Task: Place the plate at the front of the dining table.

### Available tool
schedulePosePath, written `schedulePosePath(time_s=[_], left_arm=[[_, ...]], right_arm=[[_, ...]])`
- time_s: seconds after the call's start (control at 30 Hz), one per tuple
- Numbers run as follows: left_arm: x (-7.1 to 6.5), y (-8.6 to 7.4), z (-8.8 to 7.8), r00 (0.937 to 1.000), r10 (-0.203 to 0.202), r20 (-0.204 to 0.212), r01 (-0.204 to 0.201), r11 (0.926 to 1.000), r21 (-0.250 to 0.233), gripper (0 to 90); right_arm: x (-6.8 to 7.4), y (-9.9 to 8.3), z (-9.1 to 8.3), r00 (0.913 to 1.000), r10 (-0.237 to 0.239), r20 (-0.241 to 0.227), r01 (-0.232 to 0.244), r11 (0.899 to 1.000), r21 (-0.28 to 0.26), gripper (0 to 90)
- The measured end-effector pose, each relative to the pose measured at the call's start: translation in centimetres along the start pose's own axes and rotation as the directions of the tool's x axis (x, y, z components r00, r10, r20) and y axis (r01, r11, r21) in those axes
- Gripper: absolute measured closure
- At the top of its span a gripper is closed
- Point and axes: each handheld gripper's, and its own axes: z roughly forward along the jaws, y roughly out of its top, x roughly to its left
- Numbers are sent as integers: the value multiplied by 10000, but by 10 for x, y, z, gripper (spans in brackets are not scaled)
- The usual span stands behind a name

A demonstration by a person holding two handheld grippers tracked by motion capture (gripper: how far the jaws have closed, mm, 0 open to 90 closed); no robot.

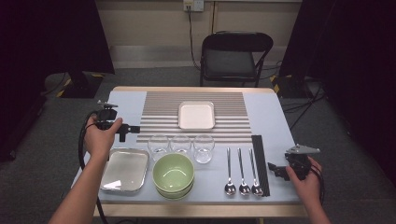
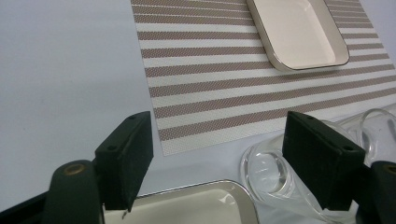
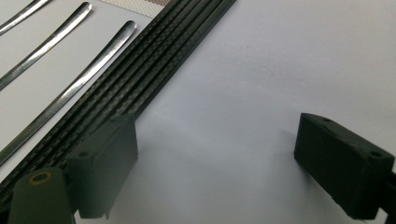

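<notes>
My left gripper [image 1: 131, 130] is held open over the table's left side, just above the metal tray [image 1: 123, 169]. In the left gripper view its jaws [image 2: 218, 161] stand wide apart with nothing between them; the tray's corner [image 2: 196, 203] and a clear glass [image 2: 267, 171] lie just below. My right gripper [image 1: 274, 169] hovers open at the right edge of the table, beside the black chopsticks [image 1: 260, 163]. The right gripper view has its jaws [image 3: 215, 170] apart over bare tabletop, with the chopsticks [image 3: 140, 79] next to the left jaw.
A white square plate [image 1: 196, 115] sits on a striped placemat [image 1: 163, 105]. Three glasses [image 1: 180, 143] stand in a row before it. A green bowl stack [image 1: 173, 173] and three spoons [image 1: 242, 172] lie near the front edge. A folding chair [image 1: 233, 56] stands behind the table.
</notes>
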Motion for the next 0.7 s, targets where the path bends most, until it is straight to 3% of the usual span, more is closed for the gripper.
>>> schedulePosePath(time_s=[0.7], left_arm=[[5, -10, -2, 10000, -67, 71, 67, 10000, 73, 247]], right_arm=[[0, 0, 0, 10000, 5, -5, -5, 10000, -5, 124]])
